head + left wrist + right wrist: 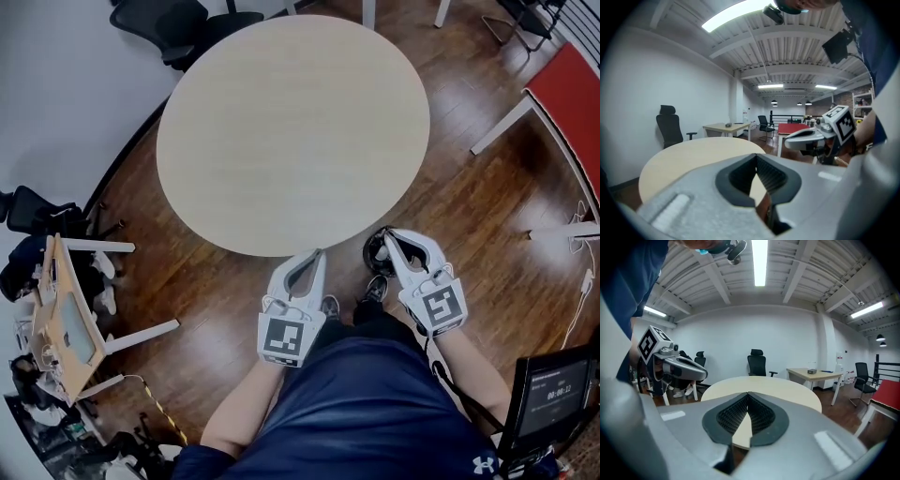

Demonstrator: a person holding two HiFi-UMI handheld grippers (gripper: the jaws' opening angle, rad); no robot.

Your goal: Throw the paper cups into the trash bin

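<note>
- Left gripper: jaws pressed together, pads meeting at the tip, nothing between them.
- Right gripper: jaws likewise pressed together and empty. It sits just beside the left gripper, and both point toward the round table.
- Table top ahead of both jaw pairs is bare in all three views.
- Paper cups: none visible ahead of, between or beside either pair of jaws. Where they are cannot be told from here.
- Dark round object on the floor, just below and left of the right jaw tips, at the table's near edge. It may be the trash bin; cannot confirm, and its contents are unreadable.
- Handling (judgement, from the task wording only): paper cups should be very light, thin-walled and easily crushed, with a slightly slick outer wall. A gentle pinch across the rim, one jaw inside and one outside, or a light squeeze on the upper wall where the rolled lip stiffens it, looks safest.
- Orientation and long axis of the cups: cannot be told, as no cup is in view. The mouth-to-base line would be the axis to check first.
</note>
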